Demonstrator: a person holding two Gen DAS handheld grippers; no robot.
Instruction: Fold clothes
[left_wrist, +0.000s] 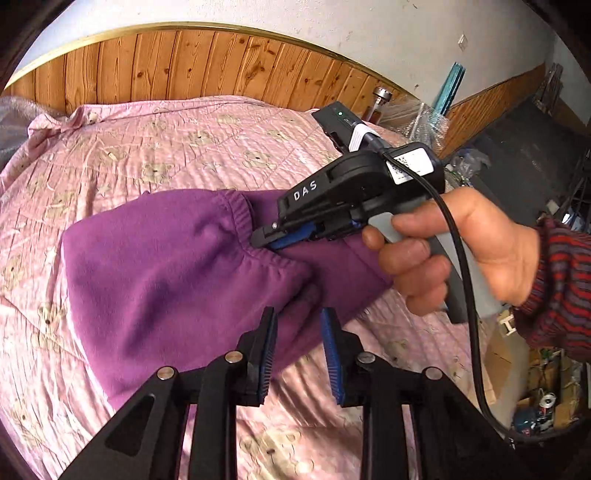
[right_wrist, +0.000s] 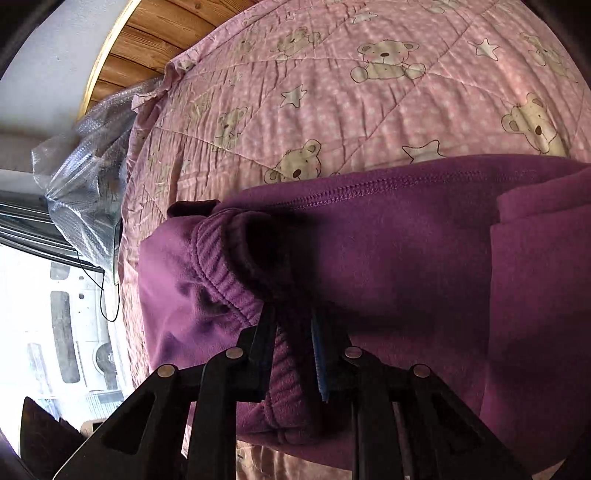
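We work at a bed spread with a pink quilted cover printed with bears and stars (left_wrist: 155, 147), where a purple fleece garment with a ribbed elastic band (left_wrist: 155, 266) lies across the middle, already doubled over at least once into a thick, rounded bundle. In the right wrist view the same garment (right_wrist: 388, 258) shows a stitched seam along its far edge and a second layer lapping over on the right.

Our right hand-held gripper (left_wrist: 269, 240), gripped by a bare hand (left_wrist: 461, 254) in a striped red and blue knitted sleeve (left_wrist: 561, 280), pinches the gathered elastic band; its own camera shows the band bunched between its jaws (right_wrist: 293, 350), which are drawn in tight on the cloth. Our left hand-held gripper (left_wrist: 299, 350) is at the near edge of the bundle with its blue-ribbed jaws standing apart; a fold of fleece reaches into the gap, but we cannot tell whether they press on it.

By our reading, the fold is partly made: the garment is gathered on itself and no longer lies flat, yet the band end is lifted in the grip and not yet laid down. What seems left is to carry that end over, set it square on the lower layer and smooth the bundle. The fleece looks soft and thick, so it may slump or spring open once let go.

Behind the bed run knotty wooden wall panels (left_wrist: 207, 62); crumpled clear plastic wrap (right_wrist: 85, 184) lies beside the cover's edge.
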